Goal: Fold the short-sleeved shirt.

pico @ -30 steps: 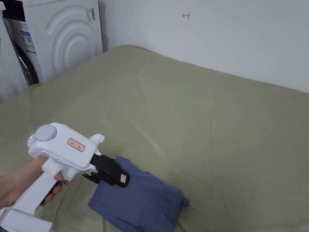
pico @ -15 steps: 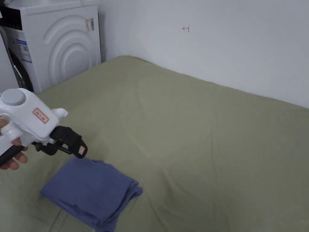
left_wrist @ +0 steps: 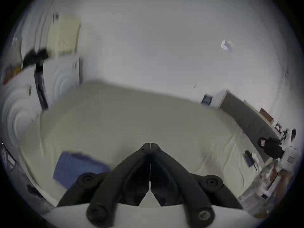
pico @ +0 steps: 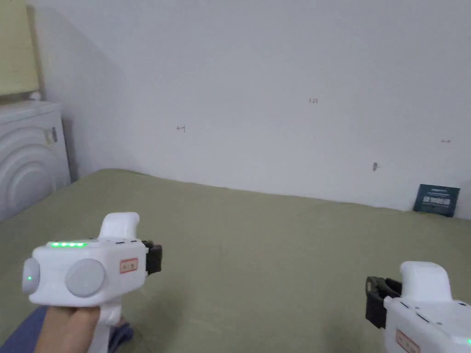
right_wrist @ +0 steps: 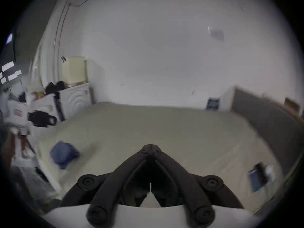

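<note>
Nearest, low in the head view: left gripper [pico: 154, 258] held up in a hand [pico: 64, 328] at lower left, right gripper [pico: 375, 298] at lower right, both raised above the bed [pico: 257, 257] and well apart from each other. In the left gripper view, left gripper [left_wrist: 150, 146] with its 2 jaws pressed together tip to tip, nothing between them. In the right gripper view, right gripper [right_wrist: 150, 147] likewise closed tip to tip on nothing.

Just below and behind the left hand, a sliver of the blue shirt [pico: 18, 335] at the frame's bottom-left corner. Seen more fully from the left gripper view: shirt [left_wrist: 77, 167] folded into a compact rectangle, lying flat near the bed's front left corner, apart from both grippers. Blurred but the same blue bundle from the right gripper view [right_wrist: 63, 153].

Farther out, olive-green sheet spread flat with faint creases. At far left, a white washing machine [pico: 27, 156] against the bed's edge. At far right, a small dark card [pico: 436, 199] standing where bed meets wall. Beyond, a plain white wall [pico: 276, 92].
</note>
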Action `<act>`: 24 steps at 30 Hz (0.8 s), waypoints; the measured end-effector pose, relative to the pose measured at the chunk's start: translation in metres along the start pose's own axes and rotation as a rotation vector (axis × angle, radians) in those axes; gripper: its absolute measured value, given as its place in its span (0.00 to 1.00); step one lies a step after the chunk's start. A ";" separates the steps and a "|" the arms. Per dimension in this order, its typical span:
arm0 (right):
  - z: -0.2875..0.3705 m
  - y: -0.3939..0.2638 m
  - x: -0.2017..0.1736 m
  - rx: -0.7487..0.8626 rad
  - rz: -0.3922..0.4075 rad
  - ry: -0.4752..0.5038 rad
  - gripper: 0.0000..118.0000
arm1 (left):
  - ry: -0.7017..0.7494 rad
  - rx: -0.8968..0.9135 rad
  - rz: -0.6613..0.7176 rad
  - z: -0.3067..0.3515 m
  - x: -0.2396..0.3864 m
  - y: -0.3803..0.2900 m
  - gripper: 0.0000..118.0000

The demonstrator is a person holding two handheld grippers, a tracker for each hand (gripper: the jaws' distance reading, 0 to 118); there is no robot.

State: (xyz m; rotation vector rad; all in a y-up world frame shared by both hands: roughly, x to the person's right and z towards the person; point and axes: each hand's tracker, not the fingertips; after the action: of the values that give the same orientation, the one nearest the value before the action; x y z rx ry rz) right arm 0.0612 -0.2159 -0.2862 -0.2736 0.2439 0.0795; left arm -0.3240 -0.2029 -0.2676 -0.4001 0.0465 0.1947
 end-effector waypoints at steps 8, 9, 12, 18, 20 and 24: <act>0.043 0.024 0.007 0.202 0.041 -0.166 0.01 | 0.050 0.316 -0.173 0.044 0.159 0.005 0.00; 0.048 0.025 0.009 0.206 0.038 -0.179 0.01 | 0.076 0.347 -0.197 0.047 0.162 0.004 0.00; 0.059 0.029 0.019 0.224 0.017 -0.166 0.01 | 0.058 0.342 -0.203 0.052 0.164 0.007 0.00; 0.071 0.036 0.027 0.261 -0.011 -0.175 0.01 | 0.064 0.340 -0.215 0.058 0.160 0.005 0.00; 0.071 0.038 0.028 0.268 0.001 -0.176 0.01 | 0.063 0.337 -0.215 0.059 0.161 0.006 0.00; 0.069 0.043 0.029 0.275 0.006 -0.165 0.01 | 0.062 0.343 -0.199 0.059 0.158 0.007 0.00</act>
State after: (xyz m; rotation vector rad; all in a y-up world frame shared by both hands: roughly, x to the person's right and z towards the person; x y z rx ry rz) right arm 0.1006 -0.1543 -0.2400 0.0074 0.0902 0.0735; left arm -0.1698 -0.1454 -0.2292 -0.0672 0.0985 -0.0238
